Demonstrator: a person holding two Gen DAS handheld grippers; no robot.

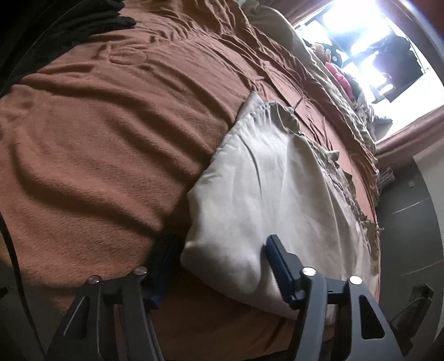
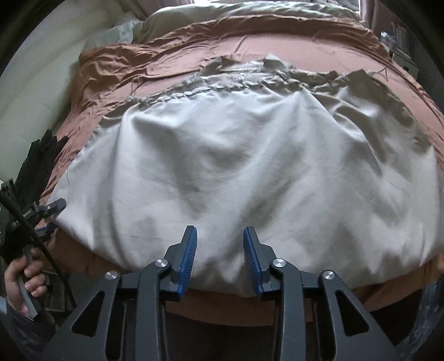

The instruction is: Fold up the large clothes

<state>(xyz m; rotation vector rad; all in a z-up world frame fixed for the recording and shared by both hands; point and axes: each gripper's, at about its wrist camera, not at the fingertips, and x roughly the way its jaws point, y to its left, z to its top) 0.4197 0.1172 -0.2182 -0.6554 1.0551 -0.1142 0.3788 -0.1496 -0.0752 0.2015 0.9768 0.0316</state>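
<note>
- The pale garment (image 2: pixel 222 172) lies spread on your brown blanket (image 2: pixel 116 72), its long axis running side to side along the near bed edge, ragged hem pointing away.
- Your right gripper (image 2: pixel 220 250) stands open over its near edge.
- Your left gripper (image 1: pixel 219 250) straddles its corner, fingers apart.

garment (image 2: pixel 222 166) on blanket (image 2: pixel 116 64), at its near edge | pillows (image 2: pixel 194 14) behind | dark clothes (image 2: pixel 41 155) left | left gripper (image 2: pixel 51 215) at garment's left edge
</note>
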